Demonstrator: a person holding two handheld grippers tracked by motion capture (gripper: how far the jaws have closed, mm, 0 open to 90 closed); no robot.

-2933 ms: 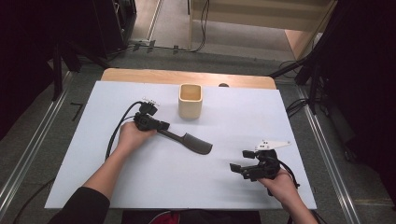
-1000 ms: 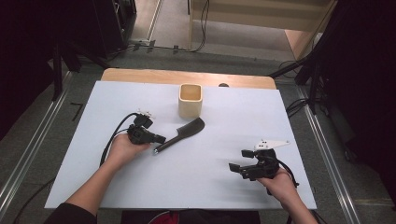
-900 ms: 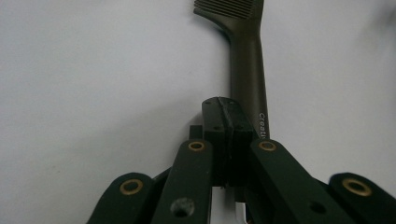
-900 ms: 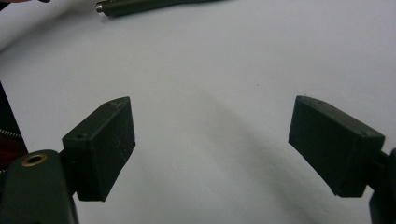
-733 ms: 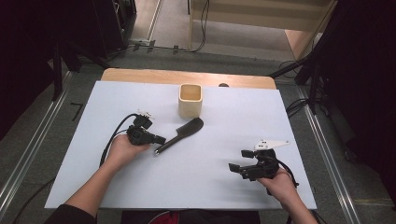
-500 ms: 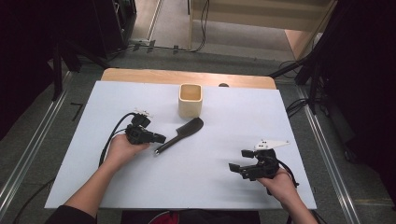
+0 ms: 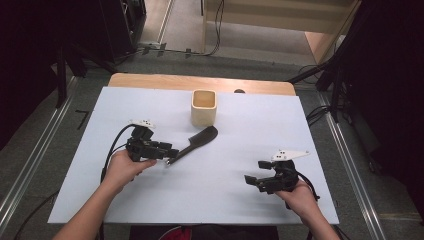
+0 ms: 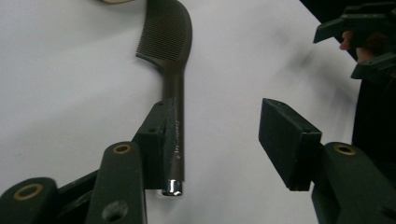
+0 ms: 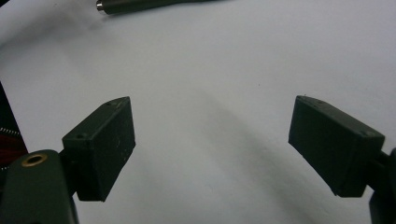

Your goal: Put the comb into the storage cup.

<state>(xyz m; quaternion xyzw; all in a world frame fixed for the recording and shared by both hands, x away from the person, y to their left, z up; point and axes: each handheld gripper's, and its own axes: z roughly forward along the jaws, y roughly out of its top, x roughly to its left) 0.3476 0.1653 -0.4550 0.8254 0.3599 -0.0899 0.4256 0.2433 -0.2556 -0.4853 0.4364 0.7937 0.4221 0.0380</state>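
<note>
The left hand (image 7: 125, 167) is coming in from about seven o'clock, forearm angling up toward the middle, and is gripping the left gripper (image 7: 170, 154), which is pointing toward three o'clock. Its jaws have just been opening and are now standing well apart. The right hand (image 7: 299, 192) is entering from five o'clock and is holding the right gripper (image 7: 250, 180) pointing toward nine o'clock, jaws spread wide with nothing between them.

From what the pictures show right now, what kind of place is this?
Probably a lab or workshop set up for recording, not a home. A white table stands on a grey floor with metal rails and loose cables, and dark equipment stands around it. A comb and a cup lie on the table.
</note>
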